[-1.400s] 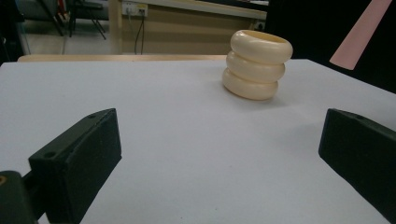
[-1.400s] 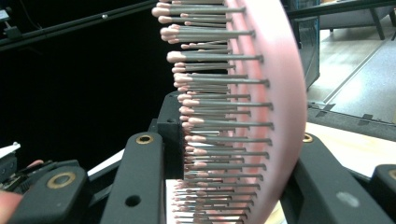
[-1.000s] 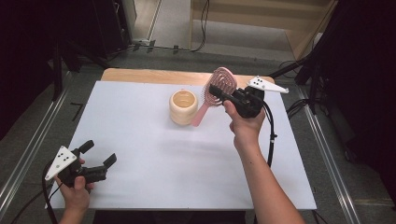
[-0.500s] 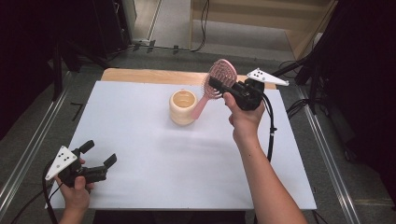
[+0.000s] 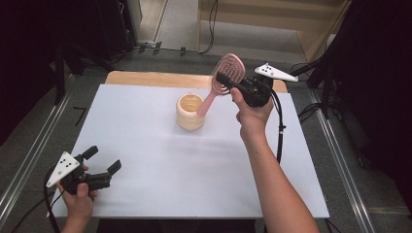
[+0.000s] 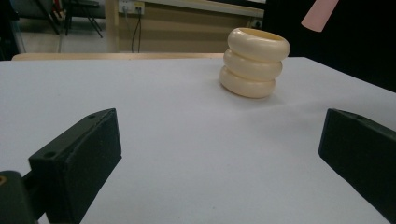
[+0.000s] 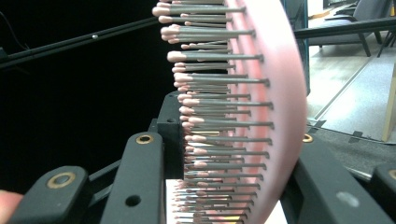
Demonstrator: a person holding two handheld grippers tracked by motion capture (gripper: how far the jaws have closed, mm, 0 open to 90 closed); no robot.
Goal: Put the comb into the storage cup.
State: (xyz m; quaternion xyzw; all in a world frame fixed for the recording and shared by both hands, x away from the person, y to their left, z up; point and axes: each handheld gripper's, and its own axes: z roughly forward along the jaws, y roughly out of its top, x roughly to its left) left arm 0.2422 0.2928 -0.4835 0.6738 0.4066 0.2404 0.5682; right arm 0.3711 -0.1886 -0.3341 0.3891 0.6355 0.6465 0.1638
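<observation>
- While the pink hairbrush (image 5: 224, 77) is clamped at its head between the jaws of the right gripper (image 5: 224, 80), it is held in the air, its handle slanting down from the jaws toward the cream ribbed cup (image 5: 190, 111).
- In the right gripper view, the brush head (image 7: 243, 116) is seen edge-on between the two black jaws, bristles pressed toward one jaw and the pink back against the other.
- The handle's tip is seen at the cup's rim in the high view; whether it touches the rim or reaches inside cannot be told.
- Nothing else can be made out in the cup, which stands upright on the white tabletop (image 5: 145, 145).
- The left gripper (image 5: 102, 165) is held low over the table's near corner, jaws apart with bare table between them.
- In the left gripper view, the cup (image 6: 254, 63) is seen well beyond the jaws, nearer the farther-right jaw, and the handle's pink end (image 6: 319, 14) is seen above it.
</observation>
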